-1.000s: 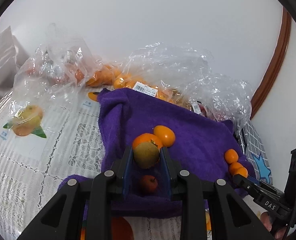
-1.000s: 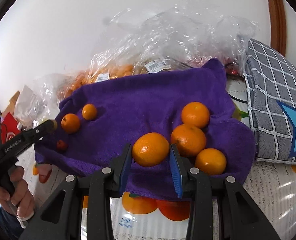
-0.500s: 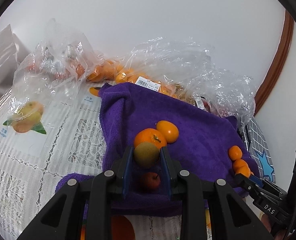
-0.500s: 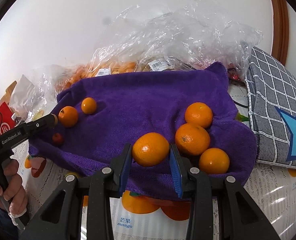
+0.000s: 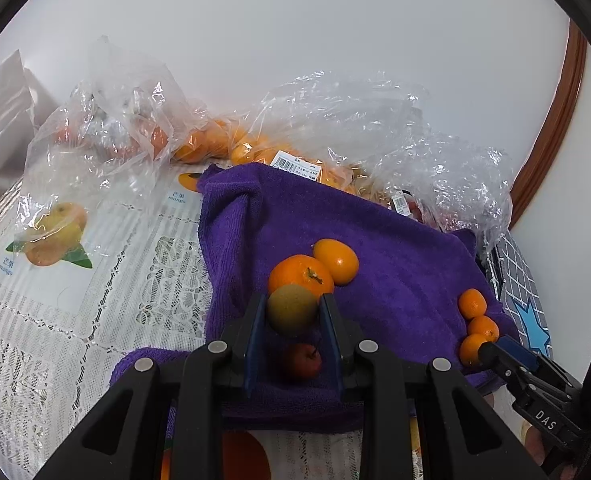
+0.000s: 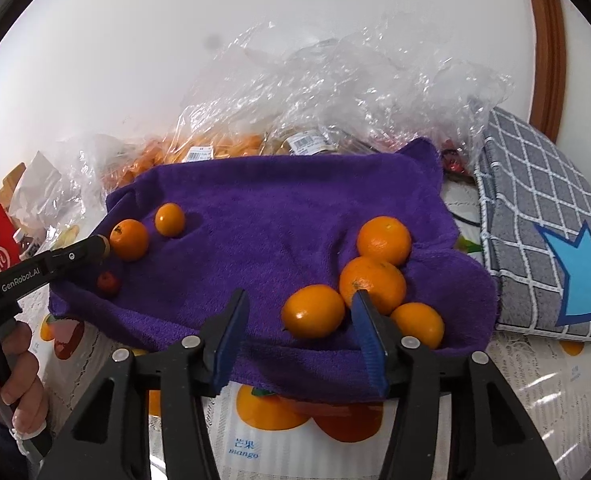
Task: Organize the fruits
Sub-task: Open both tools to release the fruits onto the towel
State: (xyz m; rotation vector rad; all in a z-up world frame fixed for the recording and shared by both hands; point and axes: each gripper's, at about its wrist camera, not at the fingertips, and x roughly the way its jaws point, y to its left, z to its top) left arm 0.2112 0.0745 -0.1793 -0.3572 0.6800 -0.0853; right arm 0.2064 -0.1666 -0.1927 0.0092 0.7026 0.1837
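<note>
- The right gripper [image 6: 301,322] is letting go: its jaws are opening, and the orange [image 6: 312,311] that was pinched between the blue pads half a second back now lies loose between them on the purple towel [image 6: 279,216], clear of both pads.
- That orange lands right beside the three oranges [image 6: 375,280] at the towel's right end, so this cluster now reads as four; for the sorting, that looks like one placement done.
- The left gripper [image 5: 292,316] is unchanged, jaws narrow and clamped on a brownish-green fruit [image 5: 291,309], likely a kiwi or a small pear, held over the towel.
- Just beyond it sit a large orange [image 5: 301,274] and a smoother oval one [image 5: 336,255], touching each other; below the jaws lies a small red fruit [image 5: 303,360].
- Hard to read: the held fruit hides part of the large orange, and whether it touches the towel I cannot tell.
- The crumpled plastic bags [image 6: 335,92] behind the towel blur their contents; orange shapes show through, uncountable.
- The person's hand [image 6: 15,376] is cut off at the frame edge.
</note>
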